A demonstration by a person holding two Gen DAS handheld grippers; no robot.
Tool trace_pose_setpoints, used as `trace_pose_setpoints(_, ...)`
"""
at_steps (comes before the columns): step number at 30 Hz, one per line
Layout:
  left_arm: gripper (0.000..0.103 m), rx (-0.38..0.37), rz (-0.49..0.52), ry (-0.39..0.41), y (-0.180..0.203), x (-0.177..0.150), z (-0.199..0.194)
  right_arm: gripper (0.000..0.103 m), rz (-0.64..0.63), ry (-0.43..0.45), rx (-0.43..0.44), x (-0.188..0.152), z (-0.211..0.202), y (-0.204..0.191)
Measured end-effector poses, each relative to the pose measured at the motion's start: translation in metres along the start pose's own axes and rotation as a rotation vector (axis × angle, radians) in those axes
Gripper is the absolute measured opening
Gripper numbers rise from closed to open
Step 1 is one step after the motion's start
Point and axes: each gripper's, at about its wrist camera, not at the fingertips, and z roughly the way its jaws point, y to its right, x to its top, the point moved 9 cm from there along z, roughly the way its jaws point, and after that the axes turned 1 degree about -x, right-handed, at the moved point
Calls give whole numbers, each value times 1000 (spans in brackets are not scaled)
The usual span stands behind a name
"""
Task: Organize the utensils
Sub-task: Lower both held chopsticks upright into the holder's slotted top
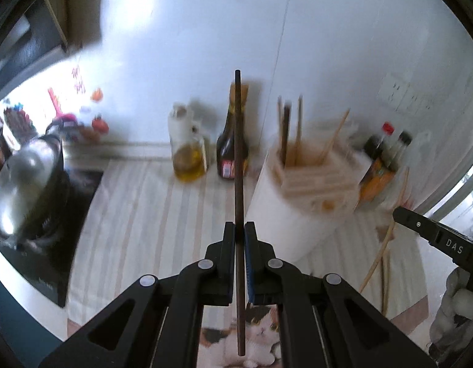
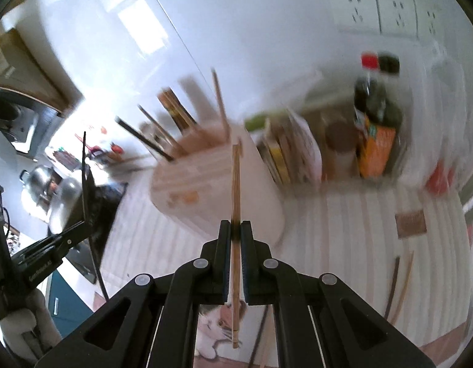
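Both cams ride the tongs, angled down at the desk (image 1: 138, 214) from fairly close; both catch the holder (image 1: 310, 168) (image 2: 199, 165) by the wall.

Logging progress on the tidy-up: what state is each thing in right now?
Left gripper: shut on dark chopstick.
Right gripper: shut on light chopstick.
Chopstick holder: upright, several chopsticks standing in it.
Loose chopsticks: lying on the striped cloth.
Pot: lidded.
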Motion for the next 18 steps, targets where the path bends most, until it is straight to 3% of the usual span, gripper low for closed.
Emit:
trace_pose_setpoints(7, 3, -34, 20, 97, 18, 61, -24, 6, -48, 127, 14, 62, -38, -18)
trace_pose_setpoints(18, 3, -69, 36, 156, 53, 141, -4, 6, -107, 299, -25, 169, -57, -39)
